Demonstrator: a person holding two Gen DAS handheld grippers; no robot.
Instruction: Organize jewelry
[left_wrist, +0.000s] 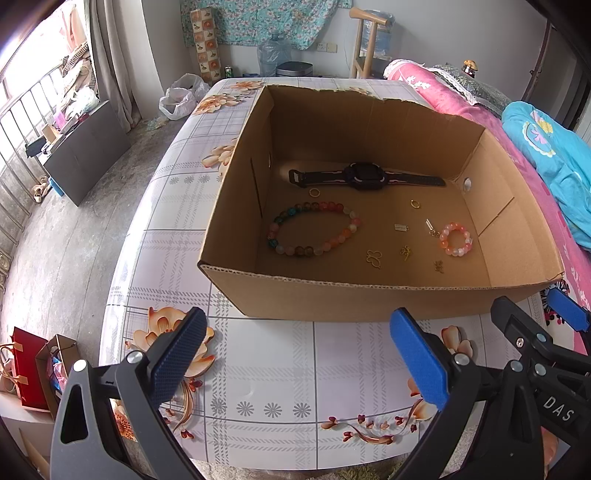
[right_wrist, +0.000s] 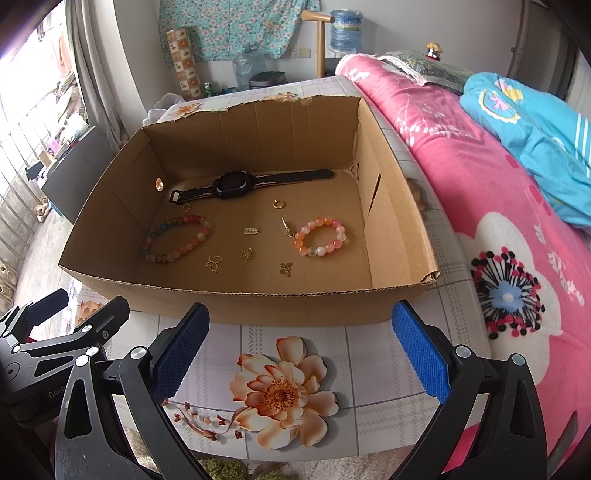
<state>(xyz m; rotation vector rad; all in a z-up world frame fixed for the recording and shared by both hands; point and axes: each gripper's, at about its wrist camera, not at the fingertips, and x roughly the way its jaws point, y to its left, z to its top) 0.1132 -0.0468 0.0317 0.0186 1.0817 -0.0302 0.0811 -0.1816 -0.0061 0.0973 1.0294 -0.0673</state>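
Note:
An open cardboard box (left_wrist: 332, 299) (right_wrist: 236, 306) stands on the flowered table. Inside lie a black watch (left_wrist: 364, 176) (right_wrist: 236, 184), a large multicoloured bead bracelet (left_wrist: 314, 229) (right_wrist: 177, 240), a small pink-orange bead bracelet (left_wrist: 456, 239) (right_wrist: 320, 238), two gold rings (left_wrist: 314, 192) (left_wrist: 415, 204) and several small gold charms (left_wrist: 373, 259) (right_wrist: 247, 254). My left gripper (left_wrist: 295, 354) is open and empty, in front of the box. My right gripper (right_wrist: 299, 354) is open and empty too, just right of the left one; it shows in the left wrist view (left_wrist: 535, 325).
The table (left_wrist: 177, 206) has a plaid cloth with orange flowers. A bed with pink (right_wrist: 480, 192) and blue (right_wrist: 535, 125) blankets runs along the right side. Floor, a dark cabinet (left_wrist: 85, 155) and bags (left_wrist: 29, 369) lie to the left.

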